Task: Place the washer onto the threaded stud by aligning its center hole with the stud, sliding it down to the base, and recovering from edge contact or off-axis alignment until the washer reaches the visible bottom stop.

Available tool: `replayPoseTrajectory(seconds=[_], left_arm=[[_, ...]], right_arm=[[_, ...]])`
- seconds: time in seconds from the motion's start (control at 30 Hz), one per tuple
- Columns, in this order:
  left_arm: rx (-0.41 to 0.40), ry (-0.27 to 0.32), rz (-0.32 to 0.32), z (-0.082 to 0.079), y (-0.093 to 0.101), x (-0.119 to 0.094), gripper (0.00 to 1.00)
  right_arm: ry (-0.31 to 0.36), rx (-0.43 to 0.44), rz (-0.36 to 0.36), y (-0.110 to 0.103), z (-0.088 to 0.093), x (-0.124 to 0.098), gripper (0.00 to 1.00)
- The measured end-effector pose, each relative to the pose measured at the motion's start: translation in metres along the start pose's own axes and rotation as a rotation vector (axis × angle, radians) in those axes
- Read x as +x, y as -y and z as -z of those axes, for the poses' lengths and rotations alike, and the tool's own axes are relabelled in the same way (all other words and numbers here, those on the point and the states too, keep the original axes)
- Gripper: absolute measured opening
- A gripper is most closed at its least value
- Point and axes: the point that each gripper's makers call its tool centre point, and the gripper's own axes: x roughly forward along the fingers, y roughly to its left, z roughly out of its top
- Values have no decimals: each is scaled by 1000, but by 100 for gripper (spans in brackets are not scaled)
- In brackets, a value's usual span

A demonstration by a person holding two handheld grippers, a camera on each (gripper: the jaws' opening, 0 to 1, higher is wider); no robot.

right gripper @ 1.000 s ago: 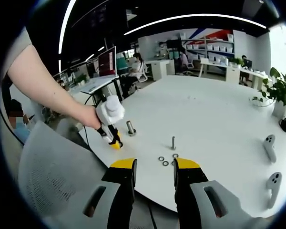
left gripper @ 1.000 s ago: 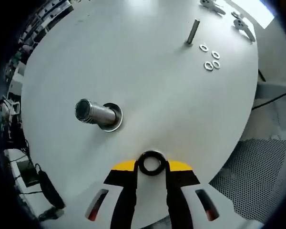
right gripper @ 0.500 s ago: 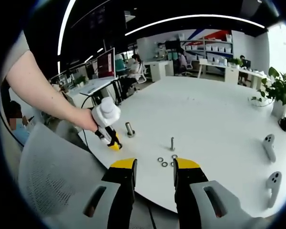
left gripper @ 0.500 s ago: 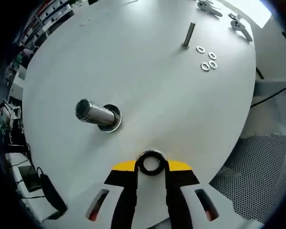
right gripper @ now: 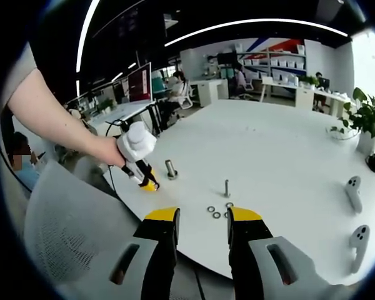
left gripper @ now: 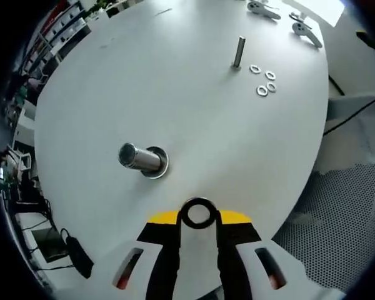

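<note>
In the left gripper view my left gripper [left gripper: 199,216] is shut on a dark ring washer [left gripper: 198,213], held over the white table's near edge. The thick threaded stud [left gripper: 139,157] stands on its round base flange [left gripper: 157,164], up and left of the washer and apart from it. In the right gripper view my right gripper [right gripper: 203,215] is open with nothing between its jaws, back from the table edge. There the left gripper [right gripper: 149,182] appears in a person's hand, just left of the thick stud [right gripper: 170,169].
A thin stud [left gripper: 239,52] stands farther across the round white table [left gripper: 194,106], with several loose washers [left gripper: 262,79] beside it. Two white controllers [left gripper: 281,17] lie at the far edge. A mesh chair [left gripper: 337,212] sits off the table's right; a plant [right gripper: 370,122] stands at the side.
The left gripper has pulled back and lifted a little with the washer, so the thick stud looks smaller and sits closer to centre. The right gripper has stayed still.
</note>
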Motion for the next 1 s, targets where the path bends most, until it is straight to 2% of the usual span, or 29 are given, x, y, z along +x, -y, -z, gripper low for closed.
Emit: replayPoseTrajectory(seconds=[0.07, 0.5, 0.8, 1.0], left_arm=[[-7, 24, -3, -4, -1, -6, 19], [80, 61, -43, -21, -18, -39, 19], [110, 69, -67, -38, -32, -50, 19], [79, 86, -67, -50, -38, -47, 19]], right_arm=[[3, 4, 1, 0, 0, 0, 32], [4, 3, -6, -1, -1, 0, 32], [13, 11, -1, 0, -2, -1, 32], [13, 8, 2, 0, -2, -2, 32]])
